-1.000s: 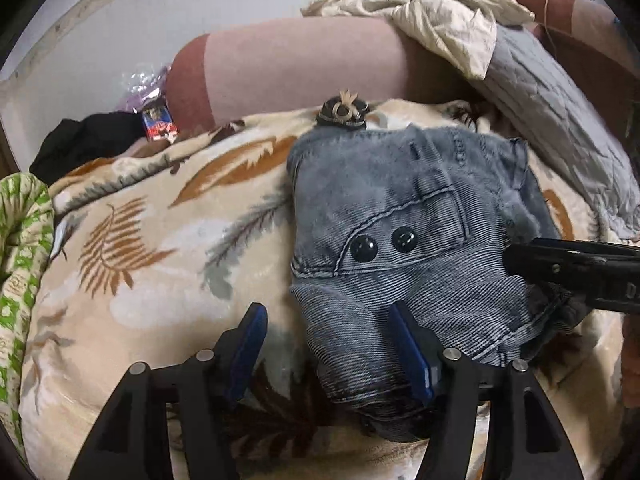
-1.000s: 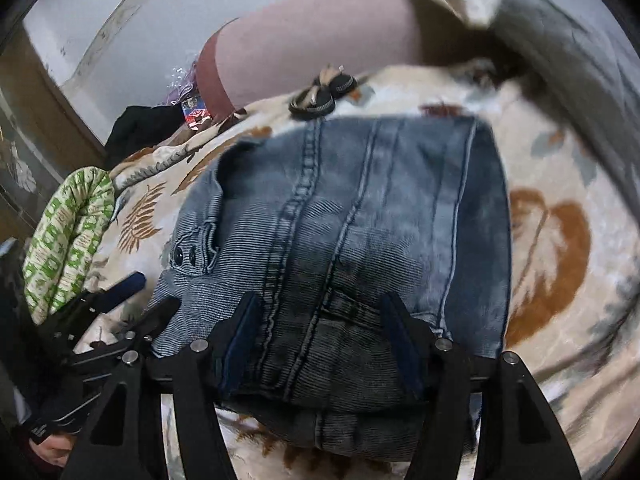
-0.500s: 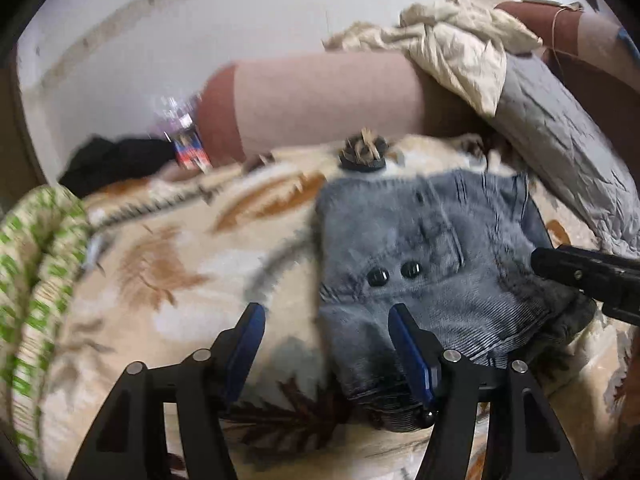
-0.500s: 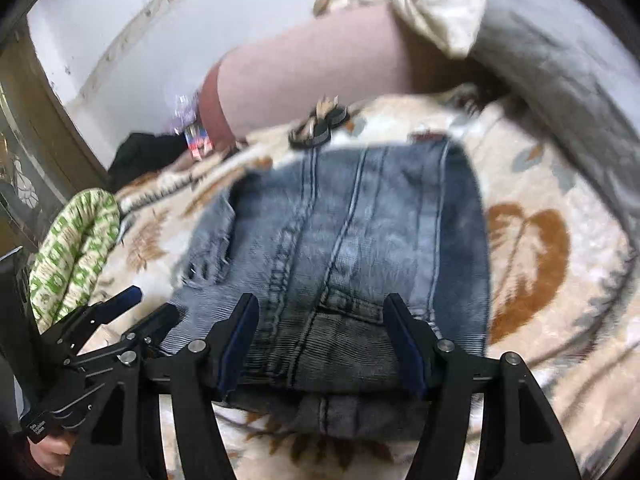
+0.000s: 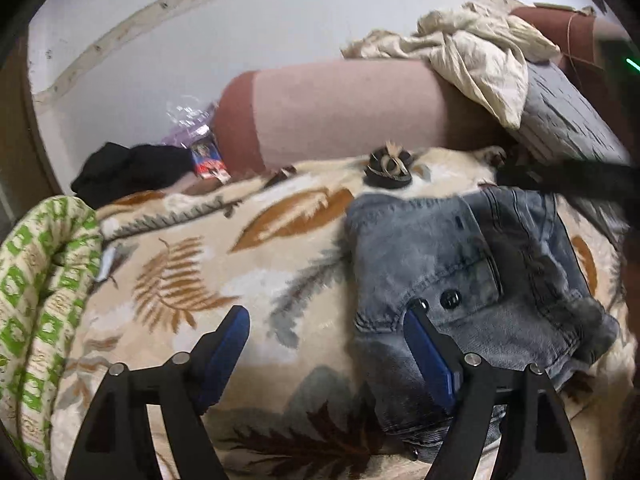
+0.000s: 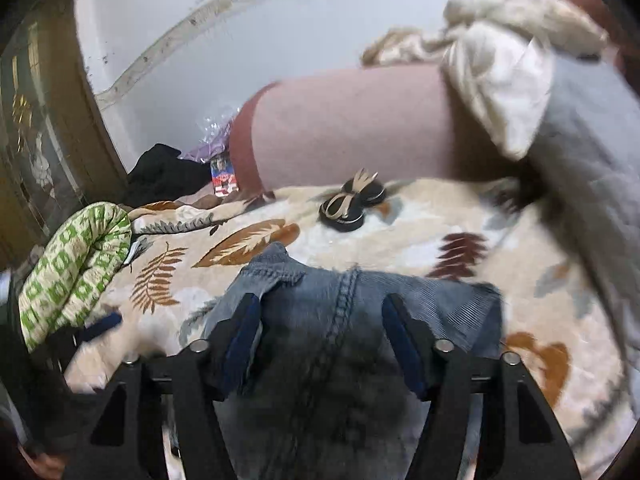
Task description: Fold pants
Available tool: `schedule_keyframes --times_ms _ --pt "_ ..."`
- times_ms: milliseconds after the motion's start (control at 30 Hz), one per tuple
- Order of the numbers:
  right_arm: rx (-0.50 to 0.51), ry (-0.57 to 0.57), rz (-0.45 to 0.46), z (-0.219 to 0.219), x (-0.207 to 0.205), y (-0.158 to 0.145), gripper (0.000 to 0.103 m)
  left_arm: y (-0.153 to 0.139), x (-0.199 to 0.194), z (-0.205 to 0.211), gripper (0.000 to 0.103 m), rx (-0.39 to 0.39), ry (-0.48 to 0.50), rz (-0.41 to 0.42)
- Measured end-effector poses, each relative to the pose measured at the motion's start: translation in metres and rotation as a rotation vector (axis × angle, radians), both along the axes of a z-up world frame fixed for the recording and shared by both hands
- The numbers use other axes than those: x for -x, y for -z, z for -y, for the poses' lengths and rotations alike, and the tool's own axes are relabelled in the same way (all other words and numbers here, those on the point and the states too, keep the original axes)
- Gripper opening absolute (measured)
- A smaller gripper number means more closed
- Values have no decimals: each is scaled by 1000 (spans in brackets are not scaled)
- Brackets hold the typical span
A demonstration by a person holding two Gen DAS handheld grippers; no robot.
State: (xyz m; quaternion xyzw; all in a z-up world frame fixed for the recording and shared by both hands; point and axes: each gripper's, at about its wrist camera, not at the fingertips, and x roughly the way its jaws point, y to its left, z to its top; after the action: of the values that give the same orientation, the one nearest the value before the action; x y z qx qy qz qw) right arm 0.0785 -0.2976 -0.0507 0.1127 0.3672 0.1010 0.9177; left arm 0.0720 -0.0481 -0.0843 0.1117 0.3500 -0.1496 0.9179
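The folded grey-blue denim pants (image 5: 460,280) lie on a leaf-patterned blanket (image 5: 200,280). My left gripper (image 5: 326,338) is open and empty, its right finger over the pants' left edge beside two snap buttons (image 5: 450,300). In the right wrist view the pants (image 6: 352,320) lie under and between the fingers of my right gripper (image 6: 320,328), which is open. Its dark body crosses the far end of the pants in the left wrist view (image 5: 560,180), blurred.
A pink bolster pillow (image 5: 340,112) lies behind the pants, with a cream cloth (image 5: 472,56) and a grey pillow (image 5: 568,128) at right. A small black bow item (image 5: 390,170) sits near the pants' far edge. A green-patterned quilt (image 5: 36,288) lies left, black cloth (image 5: 132,168) behind.
My right gripper has moved forward over the pants toward their far edge, open throughout. My left gripper has drawn back and lifted slightly. The pants stay folded in place.
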Motion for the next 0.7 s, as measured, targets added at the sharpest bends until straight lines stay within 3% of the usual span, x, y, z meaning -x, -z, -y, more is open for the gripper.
schedule_keyframes --times_ms 33,167,300,433,533,600,700 --pt "9 11 -18 -2 -14 3 43 4 0 2 82 -2 11 -16" --pt "14 49 -158 -6 -48 30 33 18 -3 7 82 -11 32 -67" --pt "31 52 -279 -6 -51 67 29 30 -3 13 82 -40 39 -99" --pt "60 50 -287 -10 -54 71 29 39 -7 18 82 -58 36 -120" --pt "89 35 -264 -13 -49 61 31 30 -10 12 82 -16 23 -140" --pt "58 56 -212 -5 -33 46 35 17 -6 6 82 8 8 -95" --pt "35 108 -96 12 14 19 52 -8 6 -2 82 32 -9 5"
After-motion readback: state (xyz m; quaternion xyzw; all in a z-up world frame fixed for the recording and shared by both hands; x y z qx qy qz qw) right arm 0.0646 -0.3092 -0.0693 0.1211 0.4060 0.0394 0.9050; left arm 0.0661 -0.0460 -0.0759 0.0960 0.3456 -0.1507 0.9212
